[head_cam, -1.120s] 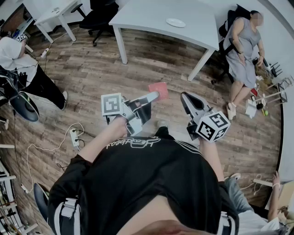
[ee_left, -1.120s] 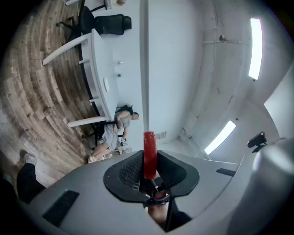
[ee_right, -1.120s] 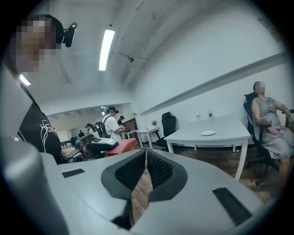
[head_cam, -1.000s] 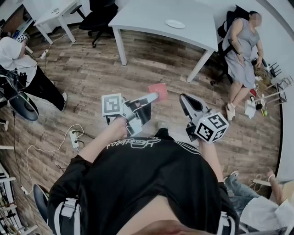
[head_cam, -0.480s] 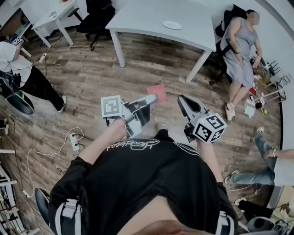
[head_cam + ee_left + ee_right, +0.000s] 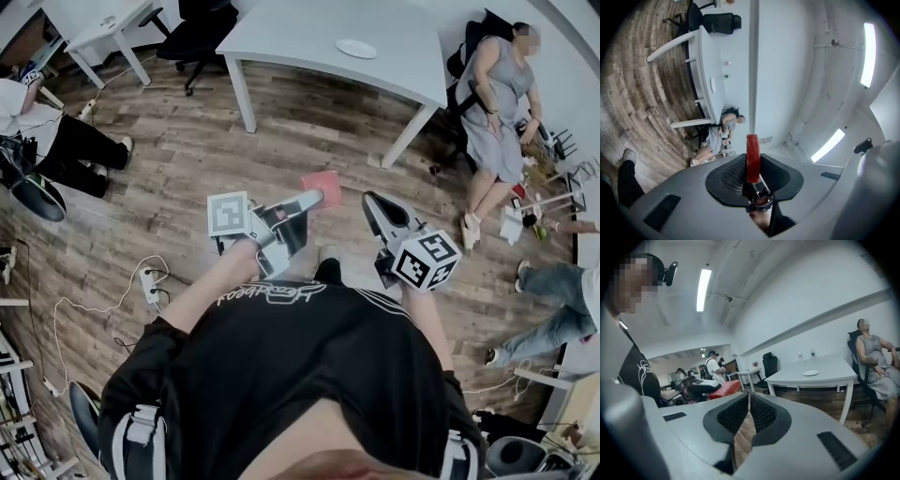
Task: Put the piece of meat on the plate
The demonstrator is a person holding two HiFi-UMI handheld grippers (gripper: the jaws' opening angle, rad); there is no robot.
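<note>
The left claw (image 6: 312, 199) clamps the flat red piece of meat (image 6: 323, 184) above the wooden floor (image 6: 187, 141), the right claw (image 6: 373, 202) just beside it is closed on nothing, and the white plate (image 6: 356, 48) sits well apart on the white surface (image 6: 300, 37) ahead.

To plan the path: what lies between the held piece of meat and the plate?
Only wooden floor, then bare table top, lie between the piece of meat and the plate; the head view shows it.
</note>
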